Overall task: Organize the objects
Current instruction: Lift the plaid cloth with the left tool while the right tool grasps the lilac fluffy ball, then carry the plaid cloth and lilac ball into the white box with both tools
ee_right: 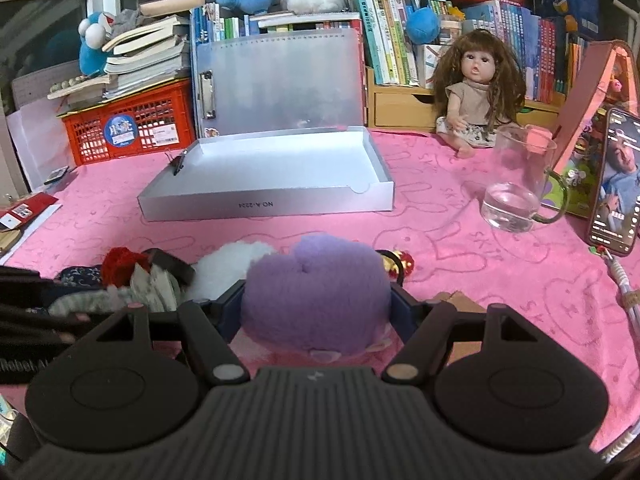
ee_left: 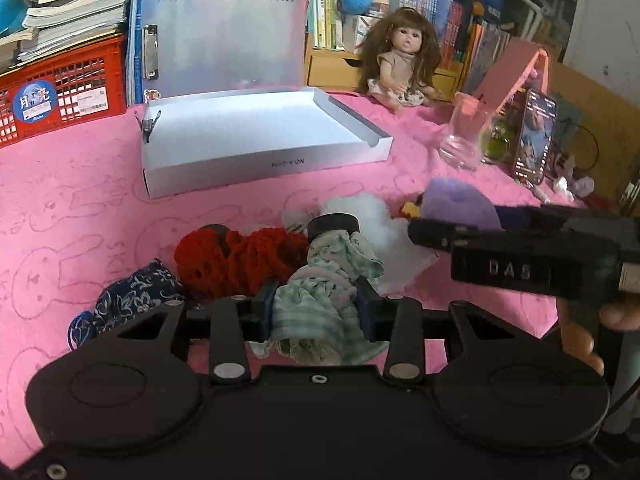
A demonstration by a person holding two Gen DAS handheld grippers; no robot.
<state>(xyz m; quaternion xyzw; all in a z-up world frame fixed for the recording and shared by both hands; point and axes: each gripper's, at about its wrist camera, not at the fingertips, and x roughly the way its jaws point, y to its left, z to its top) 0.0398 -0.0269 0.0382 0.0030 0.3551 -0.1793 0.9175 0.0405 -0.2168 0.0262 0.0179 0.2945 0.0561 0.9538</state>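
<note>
Now the left hand-held gripper [ee_left: 320, 312] is clamped on a bundle of pale green striped cloth [ee_left: 326, 304], its blue pads pressing the fabric from both sides, just above the pink desk cover [ee_left: 80, 200]. Beside that bundle lie a red crocheted piece [ee_left: 236, 258] and a dark blue patterned cloth [ee_left: 132, 300], touching one another in a small heap (a bit of white fluff [ee_left: 376, 216] sits just behind).

Over on the right, the right hand-held gripper [ee_right: 316, 312] has its jaws set fairly wide around a purple plush toy [ee_right: 316, 292], the pads squeezing its sides; the toy fills the gap entirely. A person's fingers [ee_left: 580, 340] show under that tool in the left wrist view.

Further back on the desk, the open silver-grey box [ee_right: 264, 204] stands with its lid upright. To its right sit a long-haired doll [ee_right: 476, 88], a clear glass mug [ee_right: 516, 184] and a lit phone [ee_right: 616, 184] propped up. A red crate [ee_right: 132, 128] stacked with books stands left of the box.
</note>
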